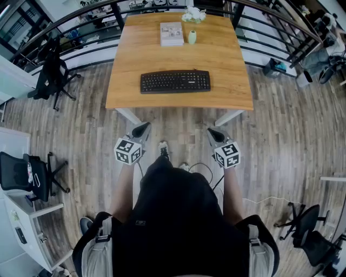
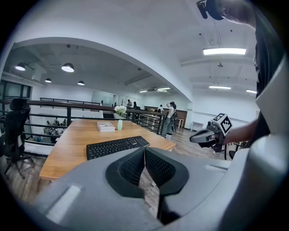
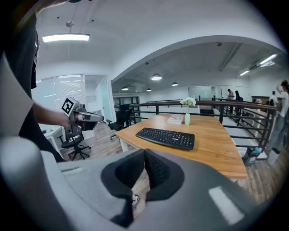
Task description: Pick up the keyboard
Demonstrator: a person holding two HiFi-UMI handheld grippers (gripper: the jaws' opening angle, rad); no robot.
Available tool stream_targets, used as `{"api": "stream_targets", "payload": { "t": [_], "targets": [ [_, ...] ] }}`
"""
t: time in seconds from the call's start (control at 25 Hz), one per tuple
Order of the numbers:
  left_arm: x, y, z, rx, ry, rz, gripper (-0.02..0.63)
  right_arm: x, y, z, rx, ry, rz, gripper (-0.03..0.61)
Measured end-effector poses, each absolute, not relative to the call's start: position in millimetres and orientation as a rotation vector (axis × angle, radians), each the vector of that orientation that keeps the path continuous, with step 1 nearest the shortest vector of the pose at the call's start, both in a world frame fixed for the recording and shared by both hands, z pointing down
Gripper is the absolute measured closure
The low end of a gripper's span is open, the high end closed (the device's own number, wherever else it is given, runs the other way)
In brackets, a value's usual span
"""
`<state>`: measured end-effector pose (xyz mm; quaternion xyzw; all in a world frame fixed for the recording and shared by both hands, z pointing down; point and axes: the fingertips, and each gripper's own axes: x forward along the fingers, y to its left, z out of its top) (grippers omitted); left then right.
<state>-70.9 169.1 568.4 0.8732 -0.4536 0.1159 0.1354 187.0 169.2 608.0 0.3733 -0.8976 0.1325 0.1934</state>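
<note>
A black keyboard (image 1: 175,81) lies flat near the front edge of a wooden table (image 1: 227,59); it also shows as the keyboard (image 2: 116,146) in the left gripper view and the keyboard (image 3: 165,137) in the right gripper view. My left gripper (image 1: 142,130) and right gripper (image 1: 216,133) hang over the floor in front of the table, well short of the keyboard. Both are shut and hold nothing. The left gripper's jaws (image 2: 144,155) meet tip to tip, as do those of the right gripper (image 3: 144,158).
A book (image 1: 171,33), a small green vase (image 1: 192,37) and white flowers (image 1: 194,14) stand at the table's far end. A railing (image 1: 81,32) runs behind the table. Office chairs (image 1: 32,176) and a white desk (image 1: 21,216) stand at left; another chair (image 1: 308,230) at lower right.
</note>
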Motion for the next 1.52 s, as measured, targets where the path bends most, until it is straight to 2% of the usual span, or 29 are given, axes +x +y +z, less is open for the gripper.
{"api": "stream_targets", "payload": {
  "t": [0.76,1.52],
  "targets": [
    [-70.5,171.6,581.9,2.487,-1.315,0.328,0.6,192.0,171.4,614.9,1.033,-2.521,0.402,0.574],
    [-84.1,112.2,591.9,2.456,-1.287,0.33,0.6,192.1,120.6,626.1,1.074,-2.469,0.473,0.574]
  ]
}}
